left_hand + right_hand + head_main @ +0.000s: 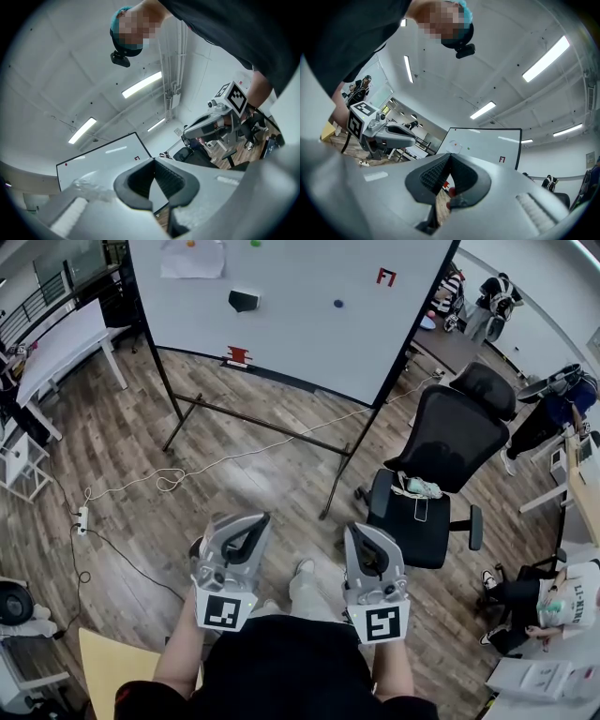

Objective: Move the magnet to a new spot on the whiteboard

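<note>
Blue magnet [338, 304] (on whiteboard [300, 334]) beyond right tongs [362, 531]

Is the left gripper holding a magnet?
No, the left gripper has its jaws together on nothing, well short of the whiteboard.

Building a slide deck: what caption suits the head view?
Left gripper and right gripper, both shut and empty, held low facing the whiteboard.

Bright ceiling strip lights [142, 85], fisheye bending at edges, dark corners
</note>
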`<state>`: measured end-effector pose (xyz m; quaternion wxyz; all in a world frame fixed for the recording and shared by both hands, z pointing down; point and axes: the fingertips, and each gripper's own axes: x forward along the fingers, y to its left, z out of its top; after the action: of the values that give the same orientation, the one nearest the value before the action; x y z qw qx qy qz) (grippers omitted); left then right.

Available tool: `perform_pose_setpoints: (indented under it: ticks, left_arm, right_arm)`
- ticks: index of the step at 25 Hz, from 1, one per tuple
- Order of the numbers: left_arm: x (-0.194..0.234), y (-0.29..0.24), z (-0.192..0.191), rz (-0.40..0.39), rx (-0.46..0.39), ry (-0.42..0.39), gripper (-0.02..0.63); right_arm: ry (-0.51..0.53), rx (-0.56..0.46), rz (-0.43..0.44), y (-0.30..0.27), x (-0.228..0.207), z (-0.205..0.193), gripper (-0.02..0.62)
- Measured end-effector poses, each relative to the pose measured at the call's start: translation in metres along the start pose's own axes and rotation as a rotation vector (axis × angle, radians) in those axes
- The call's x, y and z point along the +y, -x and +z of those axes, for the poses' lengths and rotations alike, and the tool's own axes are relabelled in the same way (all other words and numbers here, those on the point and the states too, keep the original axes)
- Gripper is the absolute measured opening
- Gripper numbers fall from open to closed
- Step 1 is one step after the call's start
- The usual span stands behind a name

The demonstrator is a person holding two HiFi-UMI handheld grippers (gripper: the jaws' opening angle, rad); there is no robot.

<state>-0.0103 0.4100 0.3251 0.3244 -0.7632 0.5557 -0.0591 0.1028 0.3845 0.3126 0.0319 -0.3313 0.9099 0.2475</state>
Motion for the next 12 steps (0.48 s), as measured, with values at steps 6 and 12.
perform_pose_setpoints:
  ticks: [6, 12]
  left_arm:
    - [0.003, -0.021, -0.022, -0.003, 0.017, -0.018, 0.002]
    - [0.028, -0.056, -0.046, 0.035, 0.032, -0.028, 0.002]
  right_arm:
    - [-0.004, -0.020, 0.005, -0.023, -0.015, -0.023, 0.002]
    - [-0.006, -0.041, 0.056, -0.067, -0.030, -0.043, 0.002]
